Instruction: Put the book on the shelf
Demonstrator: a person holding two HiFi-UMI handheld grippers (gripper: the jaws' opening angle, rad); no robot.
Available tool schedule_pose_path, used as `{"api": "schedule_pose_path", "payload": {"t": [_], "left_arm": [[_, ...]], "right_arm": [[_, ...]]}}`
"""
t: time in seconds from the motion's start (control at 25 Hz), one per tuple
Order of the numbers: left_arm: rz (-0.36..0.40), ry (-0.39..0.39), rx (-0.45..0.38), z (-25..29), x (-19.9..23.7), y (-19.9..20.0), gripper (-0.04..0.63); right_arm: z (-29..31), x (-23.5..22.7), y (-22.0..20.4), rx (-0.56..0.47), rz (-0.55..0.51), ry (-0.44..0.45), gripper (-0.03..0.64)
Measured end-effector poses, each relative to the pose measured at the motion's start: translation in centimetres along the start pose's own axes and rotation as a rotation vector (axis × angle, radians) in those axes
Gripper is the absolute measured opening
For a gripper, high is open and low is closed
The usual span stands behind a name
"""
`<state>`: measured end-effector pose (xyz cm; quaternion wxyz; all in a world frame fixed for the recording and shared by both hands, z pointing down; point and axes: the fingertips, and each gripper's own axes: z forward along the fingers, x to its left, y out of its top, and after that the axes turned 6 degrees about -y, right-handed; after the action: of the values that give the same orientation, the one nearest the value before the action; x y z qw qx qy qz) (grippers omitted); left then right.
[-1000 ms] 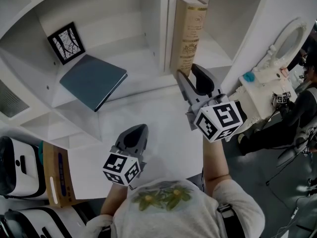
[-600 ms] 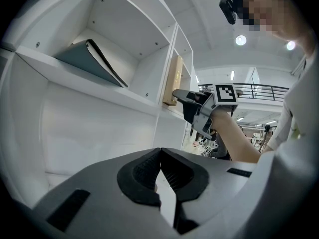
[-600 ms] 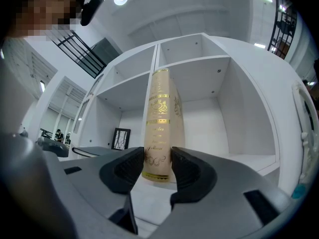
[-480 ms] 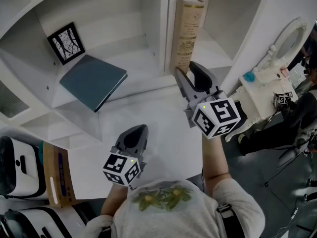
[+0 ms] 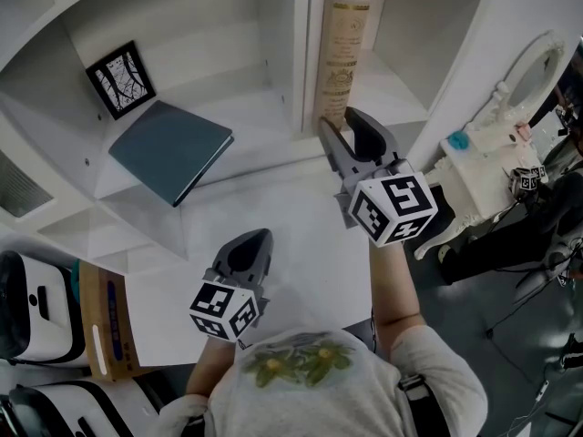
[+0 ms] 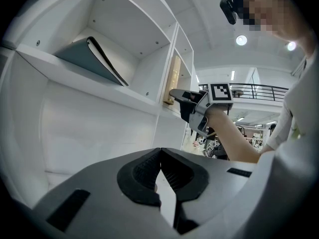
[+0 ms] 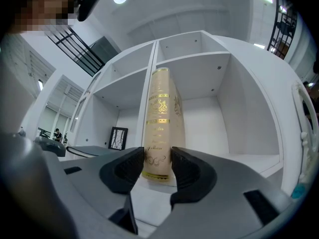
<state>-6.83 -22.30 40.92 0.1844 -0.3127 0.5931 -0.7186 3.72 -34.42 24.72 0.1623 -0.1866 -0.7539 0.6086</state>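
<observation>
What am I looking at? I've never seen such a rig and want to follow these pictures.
No robot: a person holds a grey two-jaw gripper in each hand. One picture comes from a camera on the person's head, looking down; the other two from cameras riding on each gripper, looking along its jaws. Ahead stands a white shelf unit. The right gripper is closed on the lower spine of a tall cream book with gold lettering, upright in the right compartment. The left gripper is shut and empty. In the left compartment a grey-blue book lies flat beside a small black-framed picture.
</observation>
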Motion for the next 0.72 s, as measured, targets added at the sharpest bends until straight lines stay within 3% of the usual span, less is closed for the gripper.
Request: {"api": "schedule_pose_path", "payload": {"t": [0.72], "left_arm": [[0.001, -0.003, 0.0, 0.2, -0.1, -0.2, 0.028]], "right_arm": [[1.8, -0.6, -0.5, 0.004, -0.012, -0.039, 0.195]]}}
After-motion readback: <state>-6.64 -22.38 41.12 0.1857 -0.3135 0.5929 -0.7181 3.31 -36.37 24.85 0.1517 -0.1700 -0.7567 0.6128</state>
